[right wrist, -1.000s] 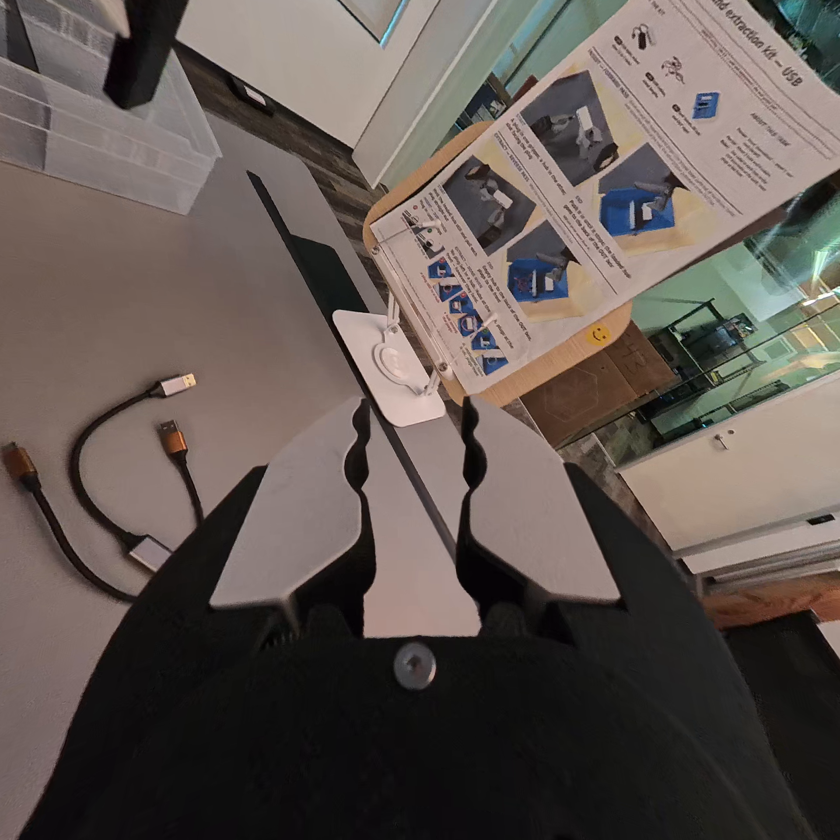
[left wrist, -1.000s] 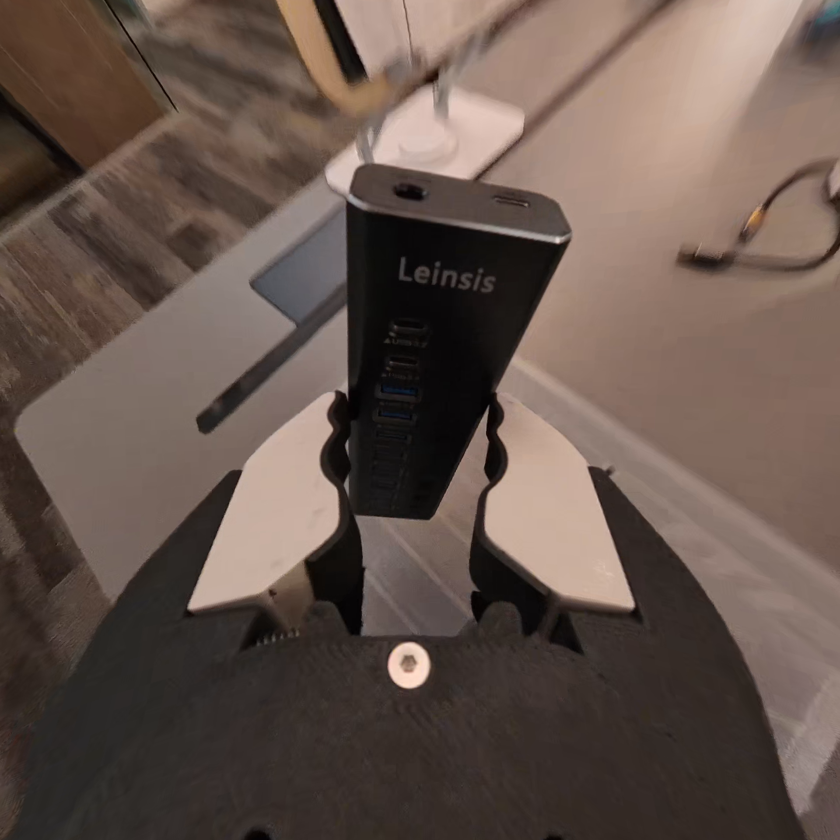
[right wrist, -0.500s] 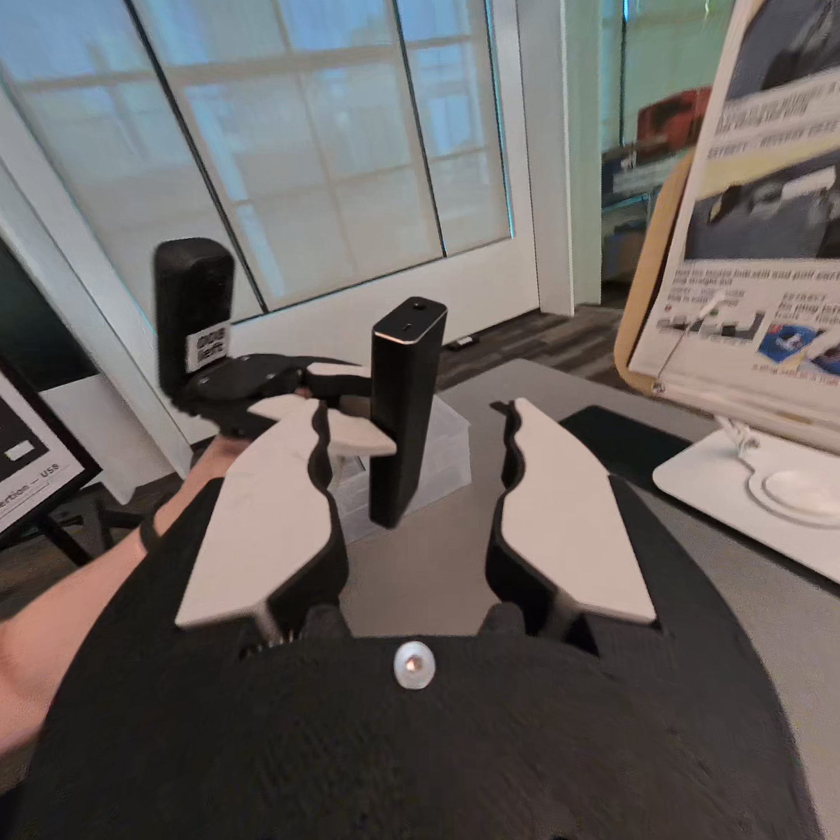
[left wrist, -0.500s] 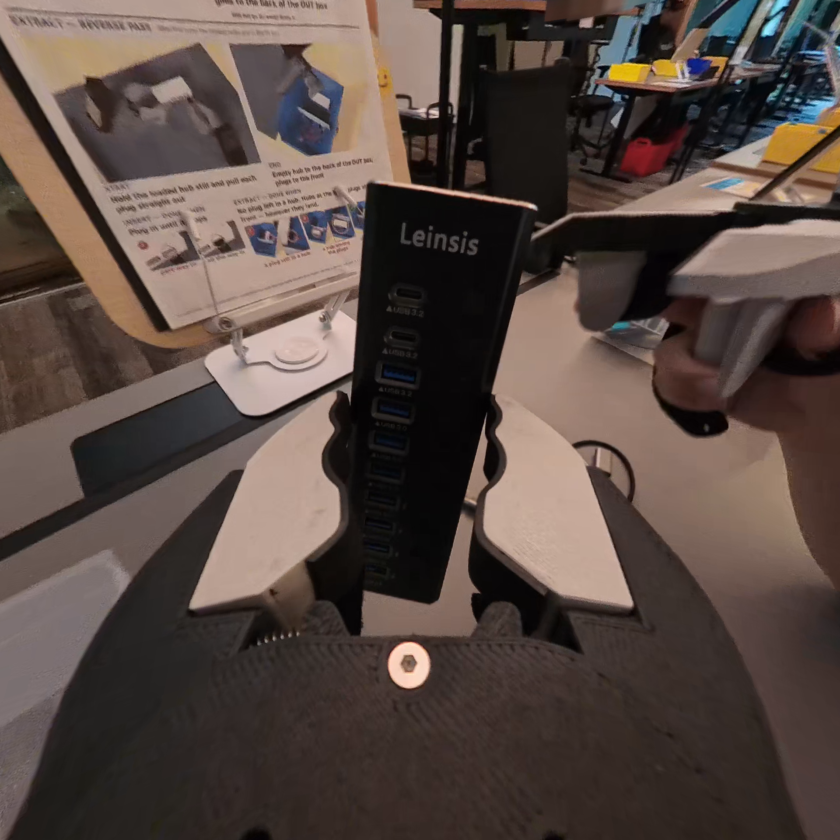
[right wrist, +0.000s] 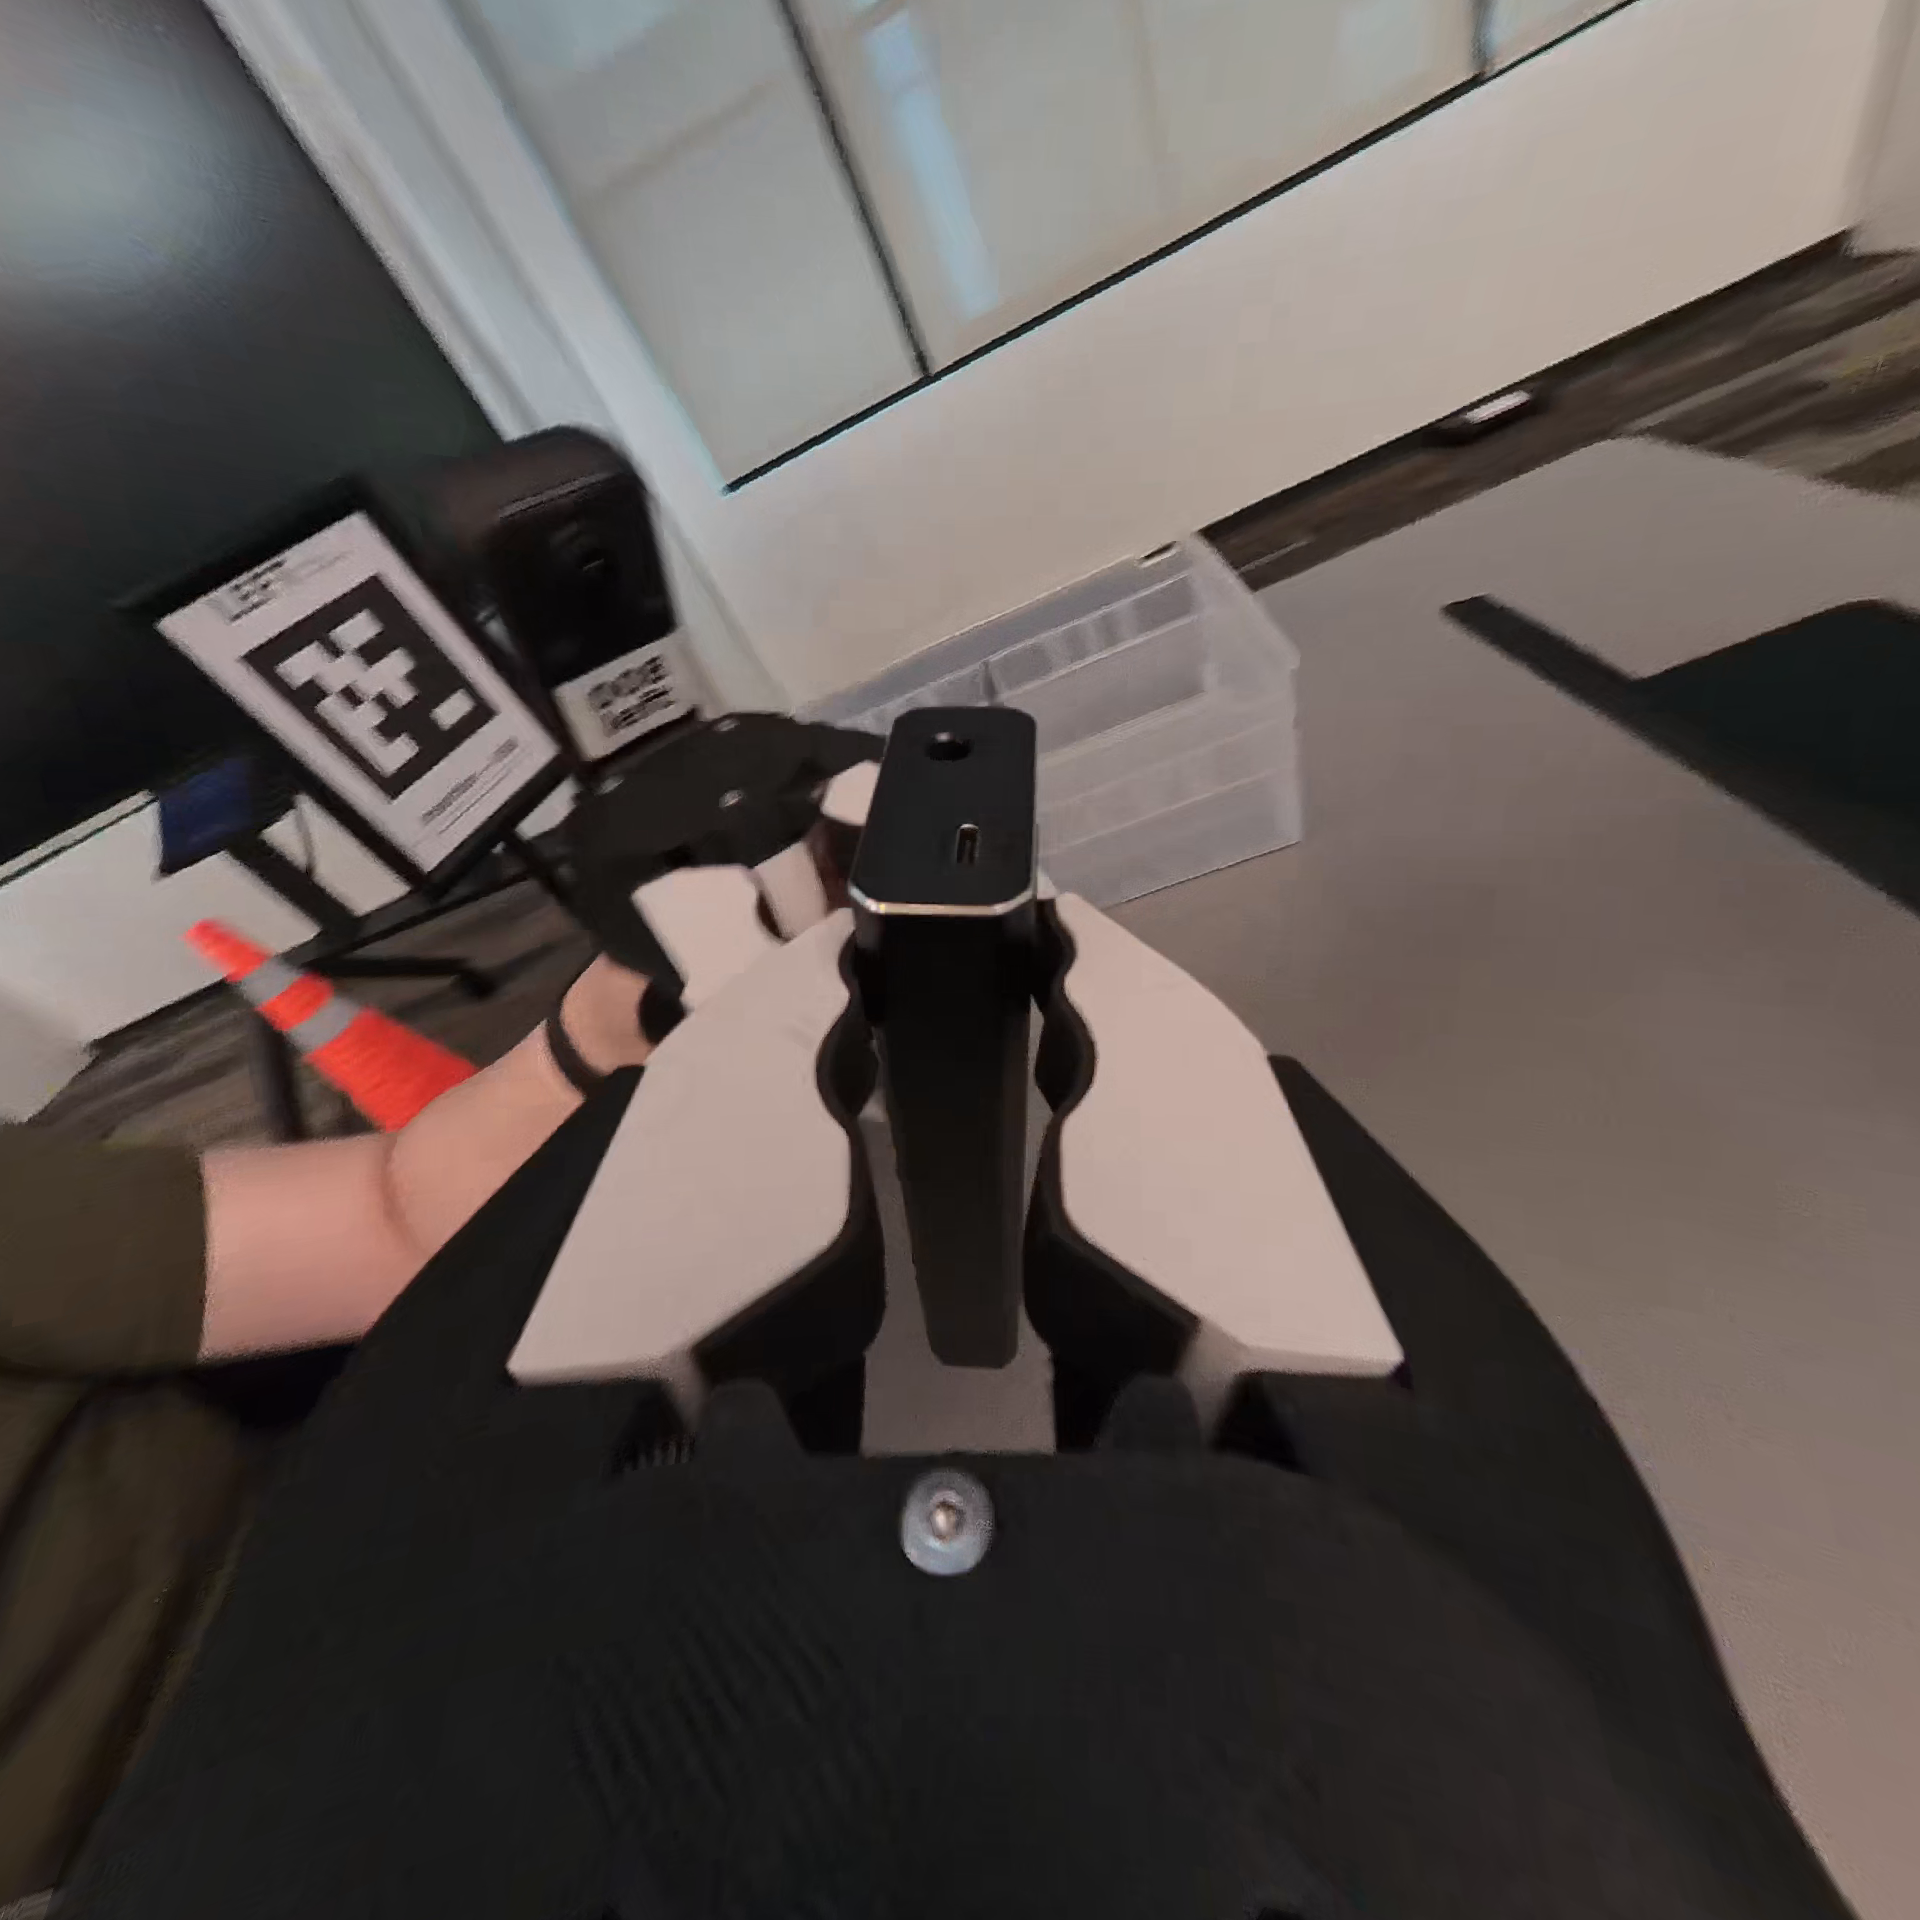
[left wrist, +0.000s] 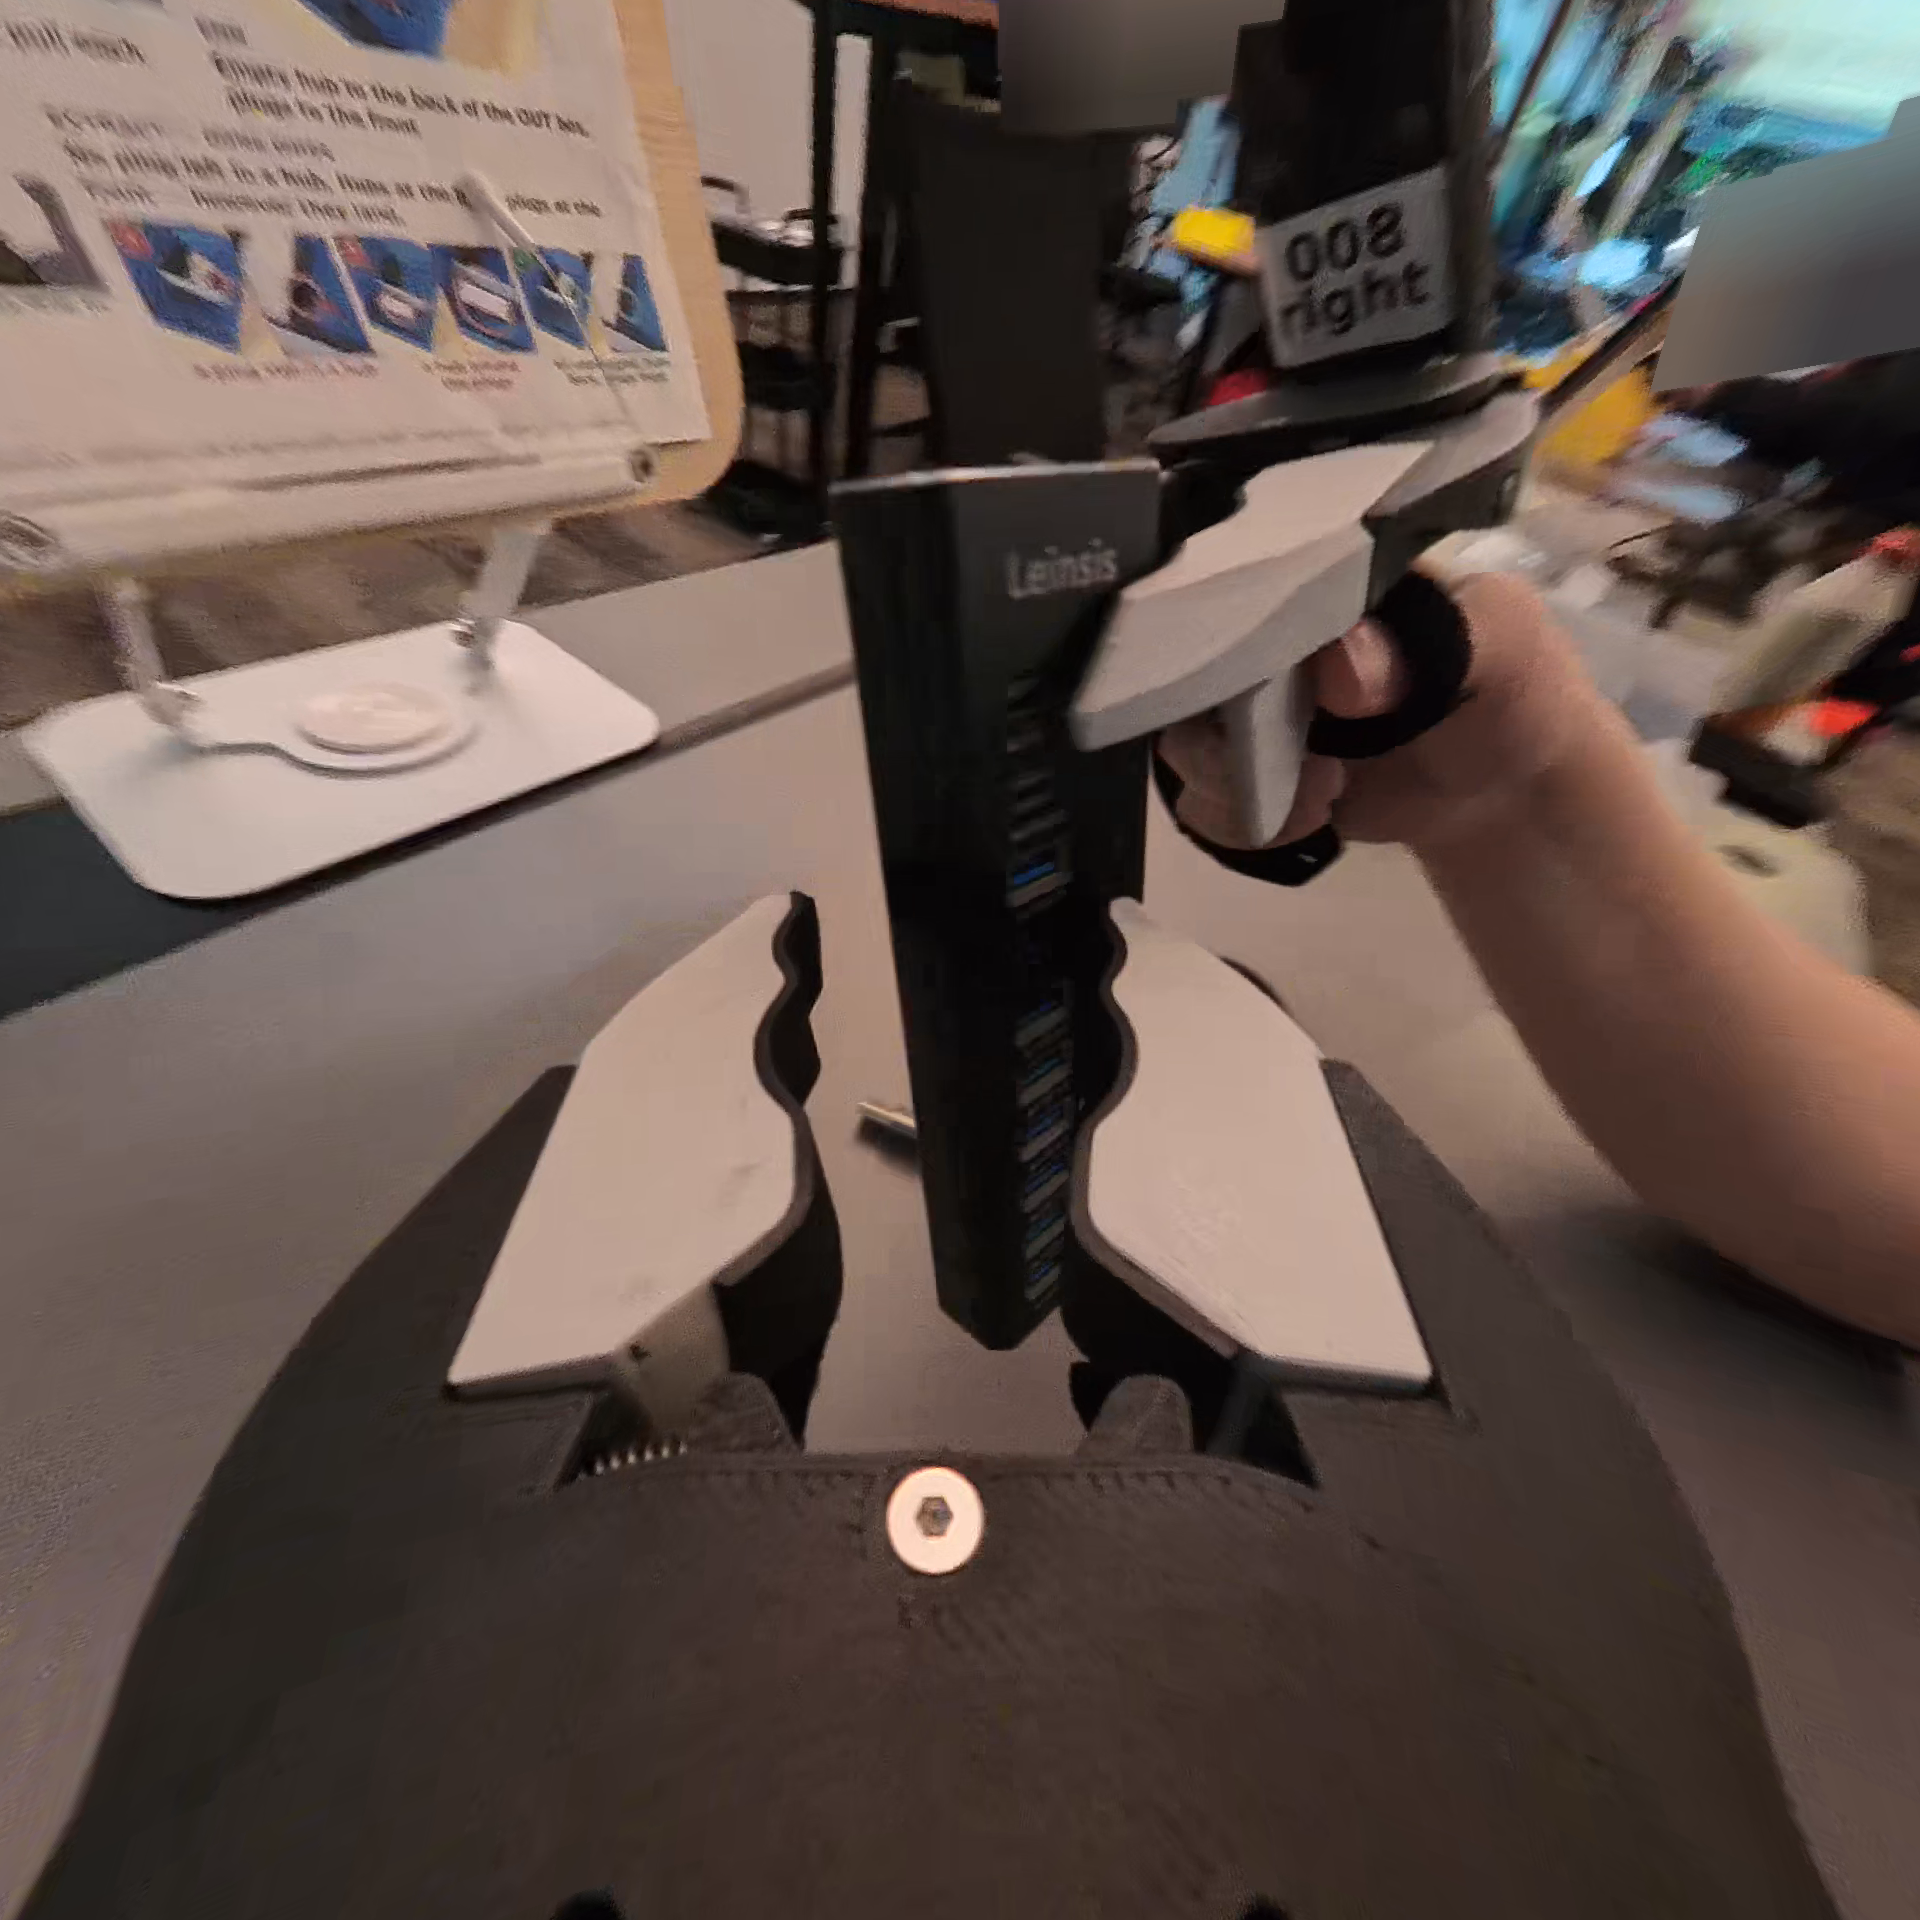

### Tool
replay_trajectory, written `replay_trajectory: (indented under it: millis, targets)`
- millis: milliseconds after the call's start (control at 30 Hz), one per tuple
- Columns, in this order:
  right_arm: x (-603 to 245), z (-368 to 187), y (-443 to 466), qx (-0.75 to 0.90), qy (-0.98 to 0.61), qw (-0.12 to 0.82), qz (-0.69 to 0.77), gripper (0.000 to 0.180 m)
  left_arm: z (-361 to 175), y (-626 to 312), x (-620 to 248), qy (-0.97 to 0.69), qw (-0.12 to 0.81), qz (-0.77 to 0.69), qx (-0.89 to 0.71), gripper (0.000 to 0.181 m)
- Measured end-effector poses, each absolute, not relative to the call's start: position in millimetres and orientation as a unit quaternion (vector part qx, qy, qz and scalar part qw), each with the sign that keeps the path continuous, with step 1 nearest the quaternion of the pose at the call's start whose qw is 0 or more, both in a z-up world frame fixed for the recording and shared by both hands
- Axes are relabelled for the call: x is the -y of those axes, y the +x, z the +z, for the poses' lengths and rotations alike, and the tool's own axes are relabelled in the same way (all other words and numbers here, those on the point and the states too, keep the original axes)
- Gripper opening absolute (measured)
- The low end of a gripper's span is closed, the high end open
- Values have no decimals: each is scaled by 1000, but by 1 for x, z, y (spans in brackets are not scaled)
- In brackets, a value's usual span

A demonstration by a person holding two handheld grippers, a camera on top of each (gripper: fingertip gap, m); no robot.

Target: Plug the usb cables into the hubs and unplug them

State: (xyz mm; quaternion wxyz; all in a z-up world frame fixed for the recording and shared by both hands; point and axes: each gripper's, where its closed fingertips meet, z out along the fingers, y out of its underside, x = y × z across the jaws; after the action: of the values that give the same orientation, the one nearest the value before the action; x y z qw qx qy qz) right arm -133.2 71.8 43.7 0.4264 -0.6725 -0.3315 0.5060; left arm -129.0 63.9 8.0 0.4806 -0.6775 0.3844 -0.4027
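Observation:
A black multi-port USB hub (left wrist: pixel 935 779) stands upright in the air over the grey table (left wrist: pixel 312 1091). My right gripper (right wrist: pixel 951 925) is shut on the hub (right wrist: pixel 951 1091), its fingers pressed on both flat sides. In the left wrist view its white finger (left wrist: pixel 1226 613) lies across the hub's upper part. My left gripper (left wrist: pixel 956 914) is open around the hub's lower half: a gap shows beside its left finger, and the right finger is close against the hub. A silver USB plug (left wrist: pixel 888 1122) lies on the table behind the hub.
An instruction sheet on a white stand (left wrist: pixel 343 727) stands at the table's far left. A clear plastic box (right wrist: pixel 1143 727) sits on the table beyond the hub. An orange cone (right wrist: pixel 343 1029) and a marker board (right wrist: pixel 364 686) stand on the floor. My left and right fingertips are right by each other.
My right gripper swung in from the right and shut on the hub's upper part. The hub has turned in my left gripper, which no longer clamps it.

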Motion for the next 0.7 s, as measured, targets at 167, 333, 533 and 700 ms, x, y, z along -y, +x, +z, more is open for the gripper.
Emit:
replay_trajectory:
  millis: [167,333,533,700]
  targets:
    - [-52,37,-136,406,-624,385,545,28,-6,-113,-38,-630,368,-521,-442,42]
    - [-49,43,-131,427,-573,411,566,28,-11,-94,-36,-599,377,-487,-511,26]
    - [-92,41,-104,336,-614,490,520,43,-33,-107,-103,-651,500,-319,-473,26]
    - [-114,35,-60,278,-648,518,483,41,-59,-115,-146,-679,497,-305,-446,26]
